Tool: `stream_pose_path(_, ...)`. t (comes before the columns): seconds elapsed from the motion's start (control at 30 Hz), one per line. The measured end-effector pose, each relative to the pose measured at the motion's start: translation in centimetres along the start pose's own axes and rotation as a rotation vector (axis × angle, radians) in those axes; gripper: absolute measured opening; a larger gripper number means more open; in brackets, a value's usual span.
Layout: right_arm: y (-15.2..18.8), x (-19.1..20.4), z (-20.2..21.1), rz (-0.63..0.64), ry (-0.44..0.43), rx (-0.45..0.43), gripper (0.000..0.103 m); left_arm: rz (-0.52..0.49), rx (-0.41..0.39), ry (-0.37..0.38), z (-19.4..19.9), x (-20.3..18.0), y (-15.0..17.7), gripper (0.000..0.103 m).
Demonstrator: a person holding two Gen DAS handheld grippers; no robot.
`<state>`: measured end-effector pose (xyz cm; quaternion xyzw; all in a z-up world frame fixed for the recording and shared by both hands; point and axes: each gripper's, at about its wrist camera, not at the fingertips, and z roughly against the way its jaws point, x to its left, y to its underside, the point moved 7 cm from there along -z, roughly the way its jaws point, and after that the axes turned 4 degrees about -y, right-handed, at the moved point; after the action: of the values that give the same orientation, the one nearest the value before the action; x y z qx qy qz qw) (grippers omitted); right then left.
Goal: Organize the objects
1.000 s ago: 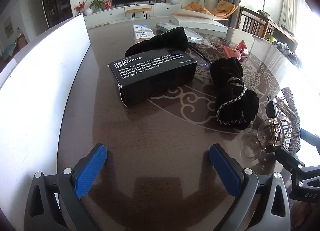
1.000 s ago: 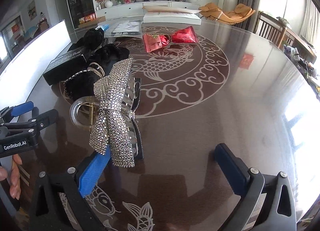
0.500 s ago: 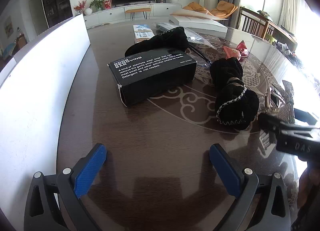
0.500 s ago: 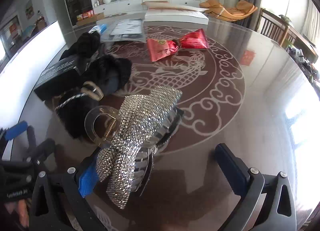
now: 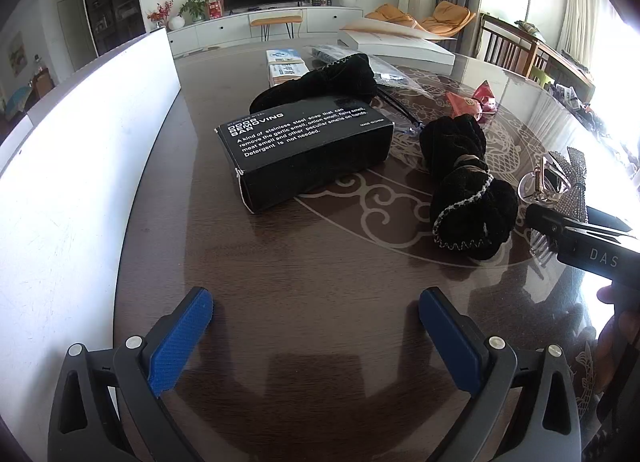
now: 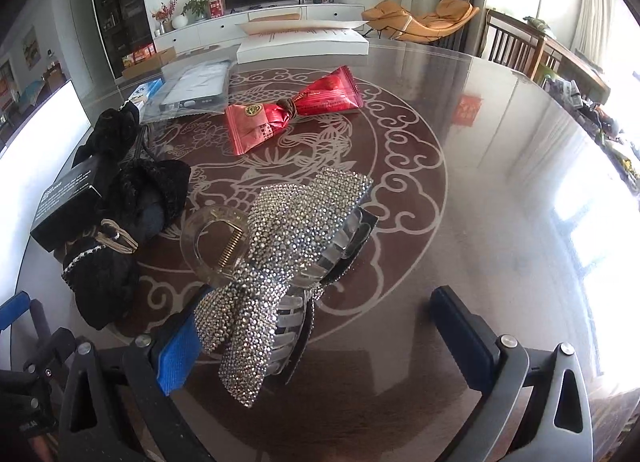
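Observation:
A rhinestone bow hair clip (image 6: 280, 246) lies on the dark patterned table (image 6: 460, 222), leaning against the left blue finger of my right gripper (image 6: 324, 322), which is open. The clip (image 5: 560, 182) also shows at the right edge of the left wrist view, beside the right gripper's black body (image 5: 580, 246). My left gripper (image 5: 314, 314) is open over bare table with nothing between its fingers. Ahead of it sit a black box with white lettering (image 5: 308, 142) and a black velvet bundle tied with a band (image 5: 468, 190).
A second black fabric piece (image 5: 332, 78) lies behind the box. Red snack packets (image 6: 288, 110), a clear bag with a phone case (image 6: 196, 90) and a flat white box (image 6: 304, 42) sit farther back. A tall white board (image 5: 80, 142) runs along the left.
The right gripper has swung left and forward into the left wrist view. The hair clip has turned from upright to slanting across the right gripper's left finger. The left gripper has stayed put.

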<state>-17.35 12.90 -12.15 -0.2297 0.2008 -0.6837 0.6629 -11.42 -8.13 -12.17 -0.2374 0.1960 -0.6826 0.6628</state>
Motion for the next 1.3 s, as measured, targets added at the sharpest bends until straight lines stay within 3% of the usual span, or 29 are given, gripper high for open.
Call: stream_pose_path(1.3, 1.4, 0.1, 0.9, 0.045, -0.032, 0.001, 0.103, 0.0, 0.0, 0.0, 0.0, 0.0, 0.1, 0.103)
